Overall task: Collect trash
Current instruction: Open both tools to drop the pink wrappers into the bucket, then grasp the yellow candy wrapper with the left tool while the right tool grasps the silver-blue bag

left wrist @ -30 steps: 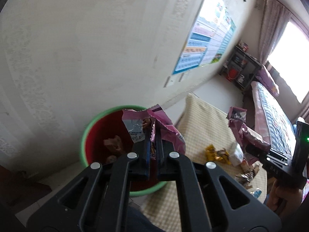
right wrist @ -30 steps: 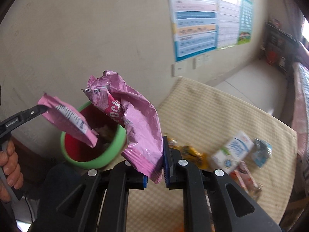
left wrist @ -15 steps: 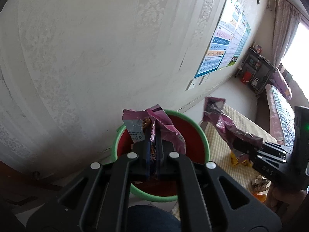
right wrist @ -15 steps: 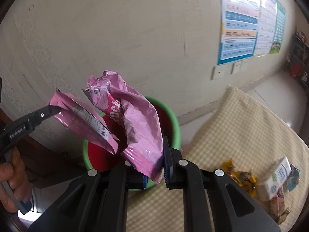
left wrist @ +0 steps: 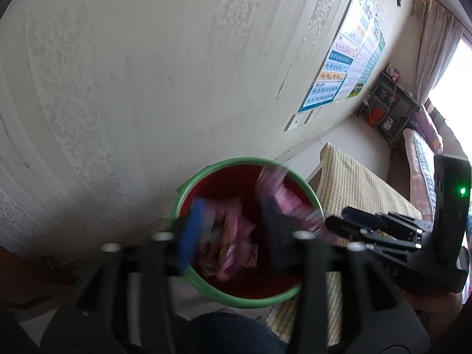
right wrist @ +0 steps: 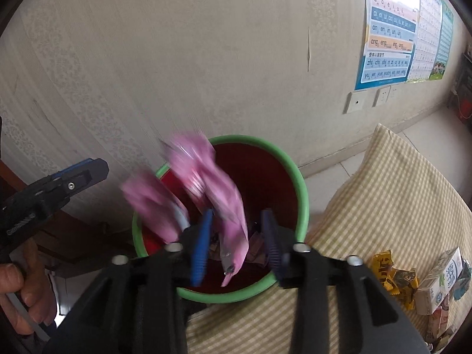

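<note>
- Pink wrappers (right wrist: 206,188) blur in mid-air over the red, green-rimmed bin (right wrist: 298,183) at lower centre.
- Right claw (right wrist: 236,240) has just sprung apart, released, a wrapper loose between its jaws.
- Left claw (left wrist: 233,230), likewise just opened, grips nothing.
- More trash (right wrist: 392,277) lies on the checked counter (right wrist: 398,183), lower right.

Both wrist views, steeply down, close over bin (left wrist: 247,298)

Two pink wrappers (right wrist: 206,177), blurred and loose, hang over the green-rimmed red bin (right wrist: 298,177) holding pink scraps.
</note>
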`<state>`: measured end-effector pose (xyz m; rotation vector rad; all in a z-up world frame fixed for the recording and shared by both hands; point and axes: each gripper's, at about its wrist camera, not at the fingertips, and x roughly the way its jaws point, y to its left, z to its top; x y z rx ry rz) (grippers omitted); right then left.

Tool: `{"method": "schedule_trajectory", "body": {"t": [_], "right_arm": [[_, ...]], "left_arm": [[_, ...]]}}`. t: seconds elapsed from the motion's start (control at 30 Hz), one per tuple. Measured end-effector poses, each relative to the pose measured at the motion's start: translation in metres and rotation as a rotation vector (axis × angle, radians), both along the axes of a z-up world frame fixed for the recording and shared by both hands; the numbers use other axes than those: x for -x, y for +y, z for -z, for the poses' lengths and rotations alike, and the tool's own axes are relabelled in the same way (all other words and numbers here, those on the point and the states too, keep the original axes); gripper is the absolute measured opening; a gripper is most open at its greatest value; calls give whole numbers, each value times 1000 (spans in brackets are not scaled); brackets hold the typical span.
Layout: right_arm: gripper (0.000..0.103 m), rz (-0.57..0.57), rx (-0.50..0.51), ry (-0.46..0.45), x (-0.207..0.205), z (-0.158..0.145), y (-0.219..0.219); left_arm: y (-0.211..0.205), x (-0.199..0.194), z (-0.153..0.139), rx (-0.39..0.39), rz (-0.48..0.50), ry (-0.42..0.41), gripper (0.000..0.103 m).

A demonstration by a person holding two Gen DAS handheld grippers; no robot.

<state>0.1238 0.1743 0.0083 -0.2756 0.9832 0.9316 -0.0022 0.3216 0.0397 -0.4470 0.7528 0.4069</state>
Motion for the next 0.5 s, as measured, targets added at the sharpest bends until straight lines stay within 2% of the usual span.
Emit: {"method": "schedule_trajectory", "body": {"t": [0.03,0.1,0.13,0.2,0.23,0.27,0.33,0.5], "right_arm": [[59,4,-2,3,-2,1,-2],[61,11,-4,0,-2,0,-5],[66,11,-4,2,-3,0,-7],[74,19,-5,-4,-4,-2,-12],[76,24,-6,-10,-4,-3,-15],[78,28,-7,-13,-3,-4,-17],[90,47,-8,-28,-4,-7,-25],[94,91,-21,-45,-5,-16,-49]], "left_arm": [[0,1,0,4,-5,-10,66],[0,2,-2,9,-6,-20,72],[-1,1,-2,7,-4,-20,75],[-5,1,-4,-9,-5,-24,93],[-7,1,-5,-16,-7,-26,96],[-9,2,-6,-24,-9,-28,98],[-14,1,-6,-30,-4,-20,98],[-30,-3,-8,-29,26,-18,98]]}}
